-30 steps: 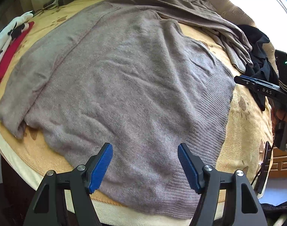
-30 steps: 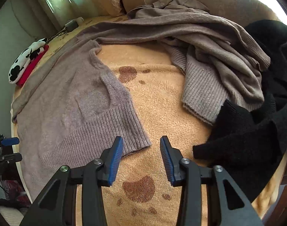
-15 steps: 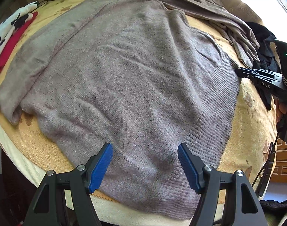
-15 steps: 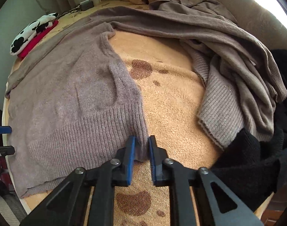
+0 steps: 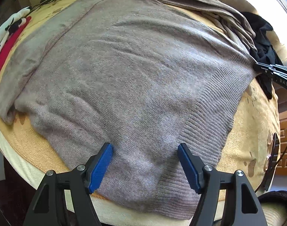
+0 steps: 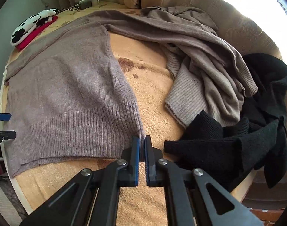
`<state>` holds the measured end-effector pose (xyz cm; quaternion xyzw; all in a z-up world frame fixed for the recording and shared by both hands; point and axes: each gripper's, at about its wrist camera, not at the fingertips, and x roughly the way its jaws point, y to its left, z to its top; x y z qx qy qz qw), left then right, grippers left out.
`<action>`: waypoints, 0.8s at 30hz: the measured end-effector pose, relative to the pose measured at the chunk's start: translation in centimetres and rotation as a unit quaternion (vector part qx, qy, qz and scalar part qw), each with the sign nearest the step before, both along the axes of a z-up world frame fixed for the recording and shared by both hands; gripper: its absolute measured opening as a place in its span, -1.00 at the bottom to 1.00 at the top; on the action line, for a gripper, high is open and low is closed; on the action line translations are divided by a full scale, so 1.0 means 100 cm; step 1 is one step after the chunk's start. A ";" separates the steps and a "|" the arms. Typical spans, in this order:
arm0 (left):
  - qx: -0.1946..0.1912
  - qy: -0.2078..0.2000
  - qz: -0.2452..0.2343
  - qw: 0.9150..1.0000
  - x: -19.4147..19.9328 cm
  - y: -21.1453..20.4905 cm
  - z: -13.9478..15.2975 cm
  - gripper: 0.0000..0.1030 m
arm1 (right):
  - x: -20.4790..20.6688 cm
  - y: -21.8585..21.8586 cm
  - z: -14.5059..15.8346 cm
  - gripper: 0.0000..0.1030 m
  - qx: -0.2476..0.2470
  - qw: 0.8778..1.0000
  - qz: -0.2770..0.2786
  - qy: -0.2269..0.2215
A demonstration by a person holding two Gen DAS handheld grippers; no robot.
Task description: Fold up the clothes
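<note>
Right gripper (image 6: 142, 146) clamped on sweater (image 5: 136, 79) hem corner for folding; left gripper (image 5: 145, 164) wide open, holding nothing, over hem.

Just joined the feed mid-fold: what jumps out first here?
A big grey-brown sweater lies spread flat across the yellow blanket. The right gripper pinches its ribbed hem corner, while the left gripper hovers open over the opposite hem. A black garment sits heaped at right.
</note>
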<state>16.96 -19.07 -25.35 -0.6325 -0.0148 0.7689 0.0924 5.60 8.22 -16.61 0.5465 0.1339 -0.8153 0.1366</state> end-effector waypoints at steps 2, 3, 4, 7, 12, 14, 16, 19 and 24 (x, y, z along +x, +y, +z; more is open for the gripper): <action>-0.011 0.000 -0.030 0.999 0.008 0.011 -0.001 0.51 | 0.002 0.003 -0.004 -0.89 0.002 1.000 -0.006 -0.006; -0.018 0.001 -0.047 0.999 0.013 0.017 -0.002 0.53 | 0.003 0.005 -0.006 -0.89 0.002 1.000 -0.009 -0.008; -0.027 0.002 -0.066 0.997 0.018 0.024 -0.003 0.56 | 0.003 0.006 -0.009 -0.89 0.002 1.000 -0.011 -0.010; -0.039 0.001 -0.106 0.994 0.035 0.036 -0.004 0.62 | 0.000 0.004 -0.019 -0.89 0.007 1.000 -0.011 -0.015; -0.024 0.002 -0.123 0.992 0.051 0.034 -0.003 0.72 | -0.006 0.008 -0.025 -0.88 -0.004 0.999 -0.021 -0.024; -0.017 0.003 -0.128 0.992 0.056 0.032 -0.002 0.77 | -0.007 0.012 -0.023 -0.83 -0.019 0.999 -0.028 -0.026; -0.009 0.004 -0.132 0.991 0.061 0.030 -0.001 0.79 | -0.006 0.016 -0.020 -0.62 -0.036 0.998 -0.036 -0.027; 0.003 0.005 -0.138 0.990 0.069 0.026 0.000 0.79 | 0.006 0.021 -0.002 -0.09 -0.053 0.997 -0.053 -0.002; 0.036 0.009 -0.132 0.991 0.077 0.016 0.003 0.79 | 0.037 0.014 0.029 -0.09 -0.175 0.982 -0.066 -0.010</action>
